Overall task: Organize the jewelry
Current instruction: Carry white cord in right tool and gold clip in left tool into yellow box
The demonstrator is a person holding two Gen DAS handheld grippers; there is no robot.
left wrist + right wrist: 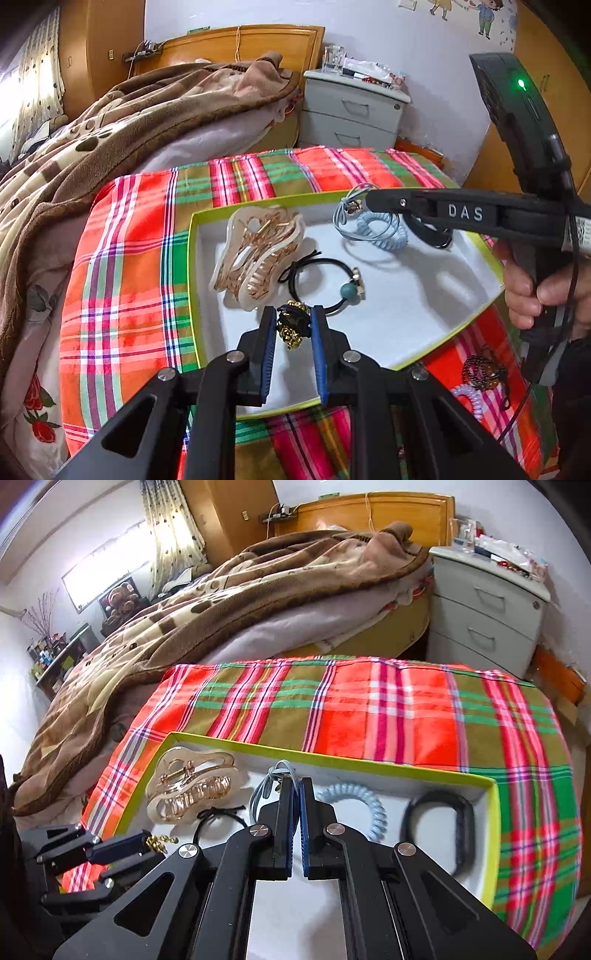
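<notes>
Gold beads and black cord fill the gap between the blue pads of the left gripper [294,326] in the left wrist view: it is clamped on a gold-and-black hair tie [293,324], held just above the white floor of the green-rimmed box [192,254] near its front edge. Just beyond lie a black hair tie with a teal bead [325,280] and a cream-and-gold claw clip [256,254], the tie's loop nearly touching the carried piece. Across the tray the right gripper [364,201] pinches a grey-blue cord tie [345,216] over a pale blue spiral tie [382,230]. Outside the box, on the plaid cloth [122,288], a brown beaded piece [484,371] and a lilac spiral tie [469,397] wait.

From the right wrist view, the right gripper's jaws are closed on the grey-blue cord, which dangles over the tray's middle. A dark band [439,818] lies by the right wall, with bare white floor in front.

Likely trouble: the hanging cord loop could snag the spiral tie, or the dangling gold beads could hook the black loop on release, dragging it along. Both tools work over one tray and could bump. The low rim leaves free approach from above; open floor lies at the front.
</notes>
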